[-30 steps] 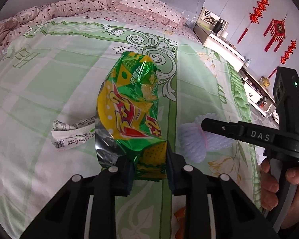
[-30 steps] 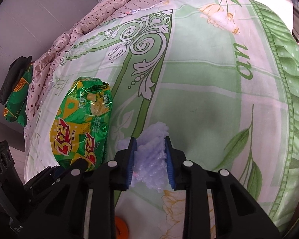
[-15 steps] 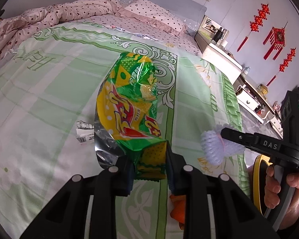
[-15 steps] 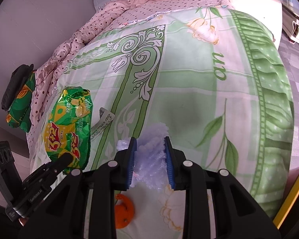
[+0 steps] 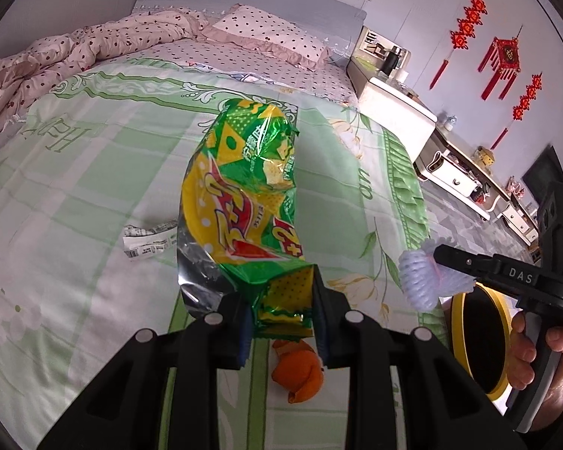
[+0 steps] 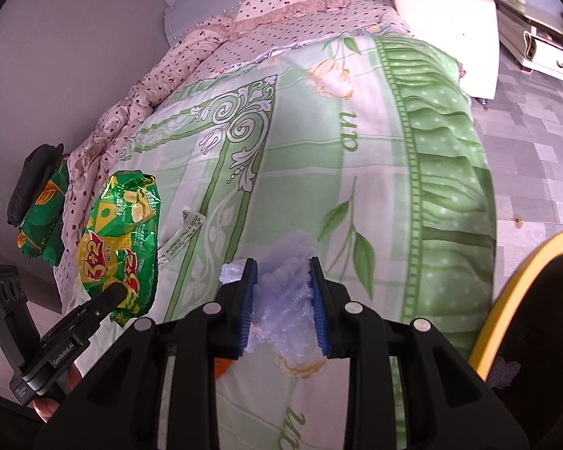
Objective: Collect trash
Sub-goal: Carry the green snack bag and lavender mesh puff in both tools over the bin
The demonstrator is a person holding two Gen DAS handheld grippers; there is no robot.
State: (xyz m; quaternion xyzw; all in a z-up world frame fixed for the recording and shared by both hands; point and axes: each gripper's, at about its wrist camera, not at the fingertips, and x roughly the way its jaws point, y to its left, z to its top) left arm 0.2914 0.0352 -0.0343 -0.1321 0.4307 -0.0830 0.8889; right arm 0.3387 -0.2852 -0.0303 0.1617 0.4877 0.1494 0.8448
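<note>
Moved: both grippers higher above the bed [image 5: 75, 172] than before.
Left gripper [image 5: 283, 313]: jaws pinching snack bag [image 5: 244, 202].
Right gripper [image 6: 283, 296]: jaws pinching foam net [image 6: 285, 300], near yellow-rimmed bin [image 6: 514, 281].

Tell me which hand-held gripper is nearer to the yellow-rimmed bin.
Right. The right hand-held gripper, shut on foam netting, is beside the bin. The left hand-held gripper, holding the snack bag, is farther away, over the bed.

"3+2" on snack bag [image 6: 120, 247], "DAS" on right gripper [image 5: 437, 262], "GenRobot.AI" on left gripper [image 6: 112, 296]
</note>
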